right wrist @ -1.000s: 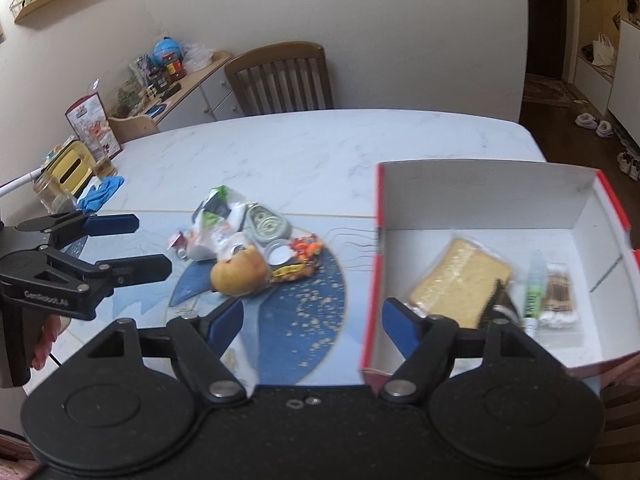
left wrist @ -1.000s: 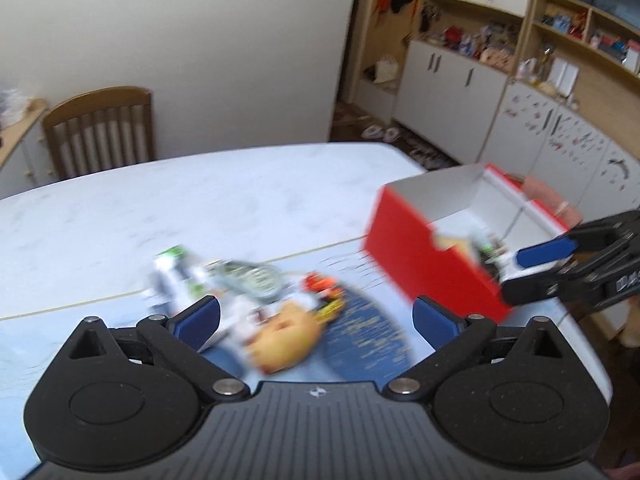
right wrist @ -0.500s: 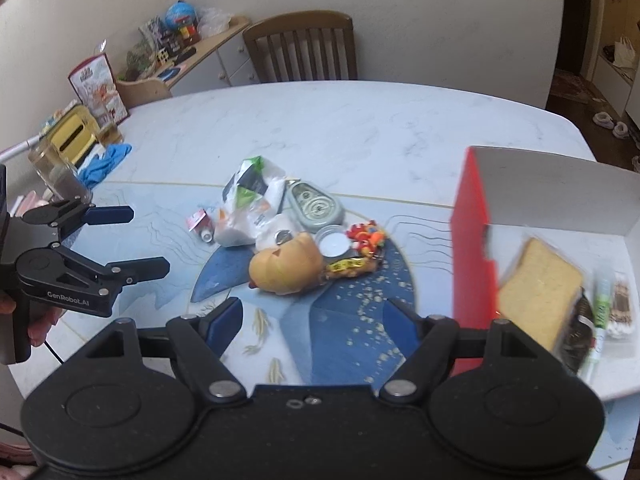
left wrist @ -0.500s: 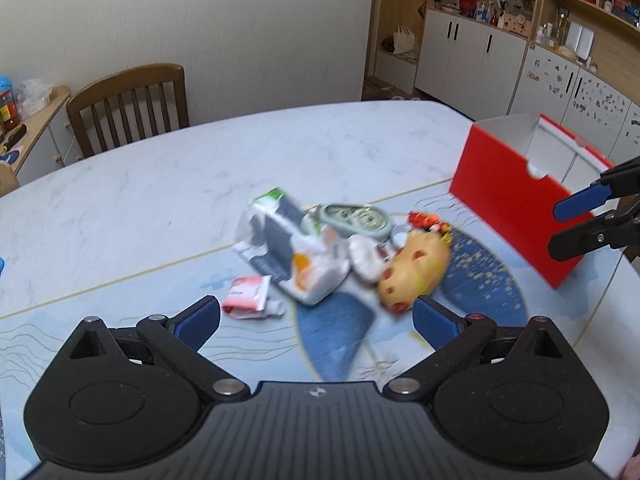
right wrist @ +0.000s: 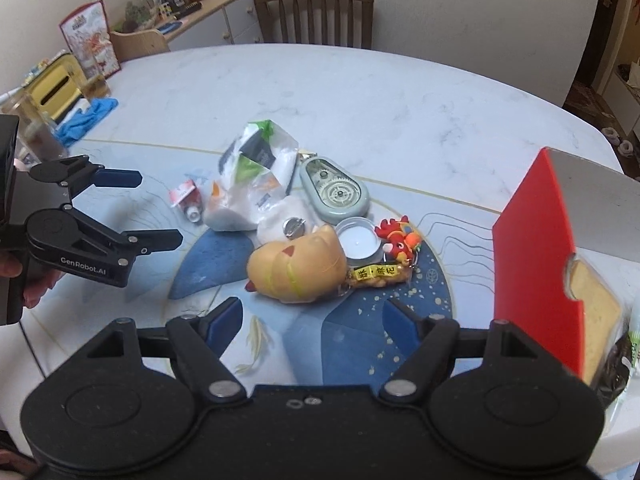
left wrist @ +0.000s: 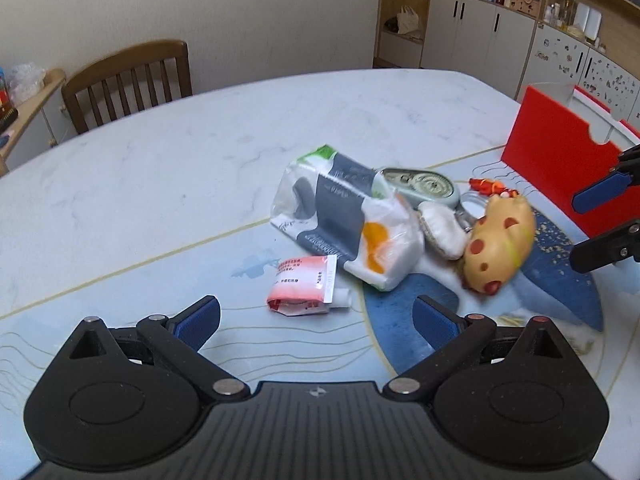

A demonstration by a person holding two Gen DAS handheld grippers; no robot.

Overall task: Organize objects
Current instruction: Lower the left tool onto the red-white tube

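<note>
A pile lies mid-table: a white plastic packet [left wrist: 344,224] [right wrist: 248,184], a small red-and-white tube [left wrist: 304,292] [right wrist: 186,198], a grey-green oval case [left wrist: 420,186] [right wrist: 336,192], a yellow cat toy [left wrist: 496,248] [right wrist: 296,268], a tealight [right wrist: 358,240] and a red dragon keychain [right wrist: 400,236]. The red box [left wrist: 560,160] [right wrist: 536,264] stands to the right, with bagged bread [right wrist: 596,304] inside. My left gripper [left wrist: 316,318] [right wrist: 154,208] is open, just short of the tube. My right gripper [right wrist: 314,316] [left wrist: 586,228] is open, just short of the cat toy. Both are empty.
A wooden chair [left wrist: 128,80] [right wrist: 314,16] stands at the table's far side. A blue cloth [right wrist: 86,118] and a yellow box [right wrist: 56,92] sit at the table's left edge. A cluttered sideboard [right wrist: 172,20] and white cabinets [left wrist: 480,32] line the walls.
Both grippers have swung left, away from the red box and towards the pile. The box now sits at the right edge of each view. Both stay open and empty.
</note>
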